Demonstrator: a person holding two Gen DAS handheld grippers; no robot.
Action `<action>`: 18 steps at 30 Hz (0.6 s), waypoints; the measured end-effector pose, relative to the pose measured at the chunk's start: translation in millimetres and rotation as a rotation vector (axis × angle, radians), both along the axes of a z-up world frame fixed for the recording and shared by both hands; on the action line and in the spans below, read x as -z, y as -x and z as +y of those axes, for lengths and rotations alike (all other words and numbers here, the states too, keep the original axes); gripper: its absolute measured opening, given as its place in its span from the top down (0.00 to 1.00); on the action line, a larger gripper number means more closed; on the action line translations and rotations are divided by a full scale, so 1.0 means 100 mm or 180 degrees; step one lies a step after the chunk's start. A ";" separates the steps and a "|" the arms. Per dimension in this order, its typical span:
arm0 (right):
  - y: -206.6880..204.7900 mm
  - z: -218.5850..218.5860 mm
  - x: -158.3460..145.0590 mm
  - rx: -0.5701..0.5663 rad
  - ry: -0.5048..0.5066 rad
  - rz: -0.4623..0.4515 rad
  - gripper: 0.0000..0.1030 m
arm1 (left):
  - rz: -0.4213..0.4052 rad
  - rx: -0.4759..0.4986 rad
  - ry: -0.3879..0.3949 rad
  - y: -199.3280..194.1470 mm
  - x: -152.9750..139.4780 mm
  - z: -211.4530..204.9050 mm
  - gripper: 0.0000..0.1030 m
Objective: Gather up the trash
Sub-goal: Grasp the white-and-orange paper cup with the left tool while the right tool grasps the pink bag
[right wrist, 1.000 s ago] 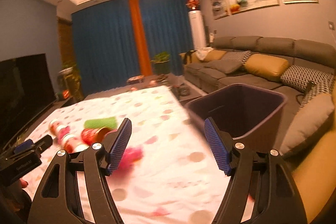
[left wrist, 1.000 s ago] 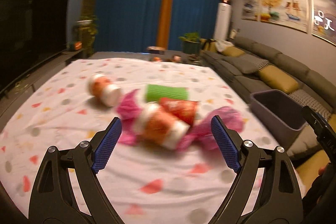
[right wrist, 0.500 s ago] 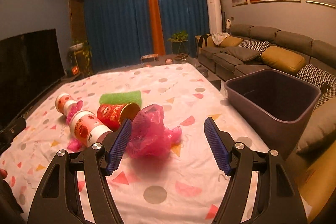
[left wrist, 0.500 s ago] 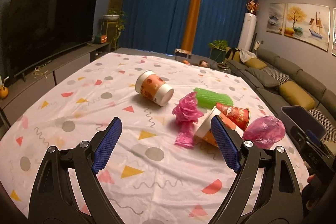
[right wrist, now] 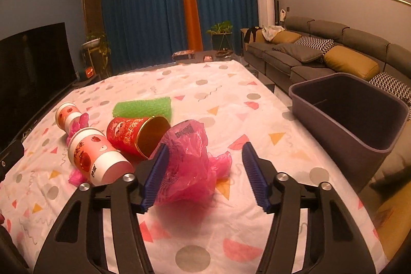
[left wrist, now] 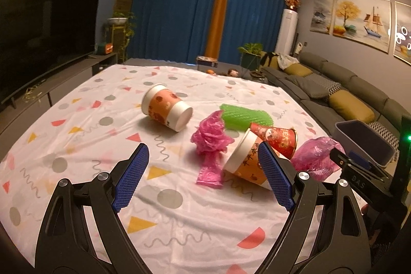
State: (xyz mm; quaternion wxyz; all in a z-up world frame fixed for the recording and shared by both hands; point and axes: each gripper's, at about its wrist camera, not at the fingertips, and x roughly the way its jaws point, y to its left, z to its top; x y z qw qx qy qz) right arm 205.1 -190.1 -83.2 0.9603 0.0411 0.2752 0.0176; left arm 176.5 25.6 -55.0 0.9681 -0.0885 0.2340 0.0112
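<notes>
Trash lies in a loose cluster on the counter (right wrist: 257, 120), which wears a white cloth printed with dots and triangles. Landmark: red paper cup (right wrist: 137, 135), on its side, mouth toward the right wrist camera.

- Crumpled pink plastic bag (right wrist: 190, 161): just in front of the red cup, sitting between the fingers of the right tool (right wrist: 203, 171). Tool is wide open; the left finger looks close against the bag, the right finger stands apart from it. Nothing gripped.
- Orange-and-white paper cup (right wrist: 95, 156): on its side, touching or nearly touching the red cup's left flank.
- Green foam mesh sleeve (right wrist: 142, 107): just behind the red cup.
- Second pink bag (left wrist: 210, 143), twisted: left of the red cup in the left wrist view.
- Another orange-and-white cup (left wrist: 165, 108): on its side, farther left and apart from the cluster.
- Grey bin (right wrist: 349, 109): off the counter's right edge, well apart from the red cup.

Left tool (left wrist: 203, 173): wide open, holding nothing, above the cloth near the orange-and-white cup.
</notes>
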 end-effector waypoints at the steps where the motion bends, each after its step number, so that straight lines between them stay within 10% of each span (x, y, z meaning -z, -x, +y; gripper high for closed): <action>1: -0.02 0.00 0.01 -0.0008 0.0000 0.0016 0.51 | 0.0009 0.0063 0.0009 -0.03 0.01 -0.01 0.18; 10: -0.06 0.03 0.03 -0.0134 -0.0012 0.0076 0.89 | 0.0081 0.0621 0.0063 -0.26 0.10 -0.06 0.18; 18: 0.13 0.01 -0.07 -0.0110 0.0029 -0.0119 0.92 | 0.0325 0.0987 0.0368 -0.59 0.26 0.00 0.32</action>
